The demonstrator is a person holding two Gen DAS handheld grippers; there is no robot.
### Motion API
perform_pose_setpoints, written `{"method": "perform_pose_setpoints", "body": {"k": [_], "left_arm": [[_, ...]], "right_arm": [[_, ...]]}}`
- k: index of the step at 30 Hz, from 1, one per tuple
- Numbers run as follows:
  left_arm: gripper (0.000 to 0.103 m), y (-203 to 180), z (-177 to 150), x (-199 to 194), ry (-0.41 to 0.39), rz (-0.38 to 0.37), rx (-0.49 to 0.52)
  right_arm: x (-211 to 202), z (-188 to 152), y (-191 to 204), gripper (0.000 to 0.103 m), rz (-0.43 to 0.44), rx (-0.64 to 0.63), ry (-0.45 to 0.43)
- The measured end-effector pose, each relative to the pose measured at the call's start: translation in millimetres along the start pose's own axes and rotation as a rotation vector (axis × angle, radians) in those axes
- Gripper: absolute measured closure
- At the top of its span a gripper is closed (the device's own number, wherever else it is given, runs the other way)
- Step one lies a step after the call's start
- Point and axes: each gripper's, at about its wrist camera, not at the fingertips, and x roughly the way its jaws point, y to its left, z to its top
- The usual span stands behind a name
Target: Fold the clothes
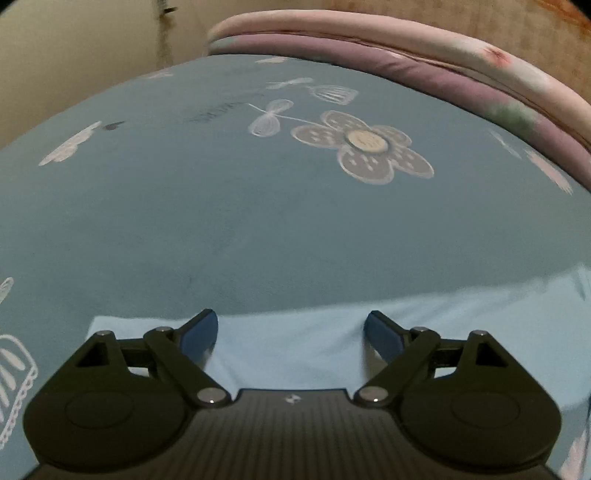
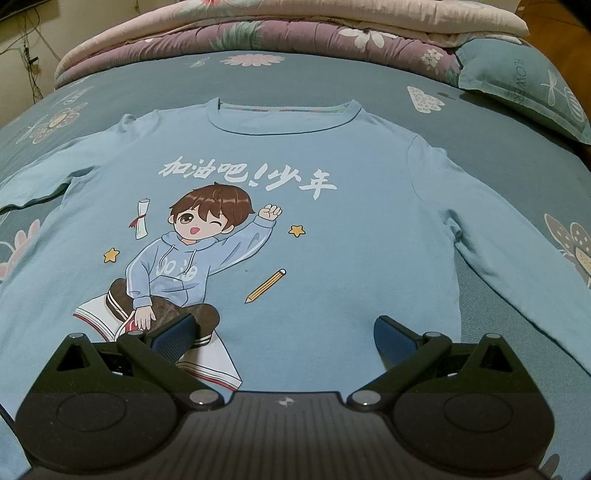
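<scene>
A light blue long-sleeved shirt (image 2: 332, 229) lies flat, front up, on the bed, its collar at the far side and both sleeves spread outward. It bears a cartoon boy print and white lettering. My right gripper (image 2: 284, 328) hovers open over the shirt's lower middle, with nothing between its fingers. In the left wrist view only a plain edge strip of the same shirt (image 1: 295, 350) shows. My left gripper (image 1: 291, 328) stands open above that strip, its blue pads (image 1: 201, 332) apart and holding nothing.
The blue flowered bedsheet (image 1: 221, 221) stretches beyond the shirt. A folded pink and purple quilt (image 2: 295, 33) is stacked at the head of the bed, with a blue pillow (image 2: 524, 88) at the far right. A wall with cables (image 2: 29, 55) lies to the left.
</scene>
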Motion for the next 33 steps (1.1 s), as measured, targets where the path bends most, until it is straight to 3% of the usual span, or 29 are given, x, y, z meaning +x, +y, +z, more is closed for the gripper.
{"method": "perform_pose_setpoints", "body": {"k": [6,11,13,17,20,23,26,29,33], "left_arm": [[0.013,-95.4,7.5,-37.2,-0.053,-0.230,0.229],[0.013,-189.7,1.7,-41.0,-0.013,-0.605,0.355],[0.013,-224.0,-3.6,-31.7,0.027,-0.706,0.396],[0.013,-268.7,-12.0,-4.9,0.083,-0.719,0.460],[0.013,-278.3,-8.5,18.2,0.085,-0.620,0.460],[0.014,-275.1,-2.2,33.3,0.039,-0.506,0.433],[0.014,-270.4,10.5,39.7,0.049,-0.486,0.373],[0.014,-270.7,8.4,10.9,0.013,-0.526,0.404],[0.010,-284.6,-15.5,-20.0,-0.006,-0.614,0.524]], "right_arm": [[-0.4,-1.0,1.0,0.000,-0.009,0.008,-0.010],[-0.5,-2.3,0.7,0.000,-0.009,0.009,-0.020],[-0.9,-3.1,0.7,0.000,-0.008,0.008,-0.026],[-1.4,-4.7,0.3,0.000,-0.005,0.006,-0.037],[-1.9,-5.9,0.0,0.000,-0.003,0.004,-0.045],[-1.8,-6.6,-0.6,0.000,0.002,-0.001,-0.053],[-1.5,-6.7,-1.2,0.000,0.007,-0.007,-0.058],[-1.5,-7.7,-1.1,0.000,0.006,-0.008,-0.066],[-1.9,-7.5,-0.2,0.000,0.002,-0.008,-0.067]]}}
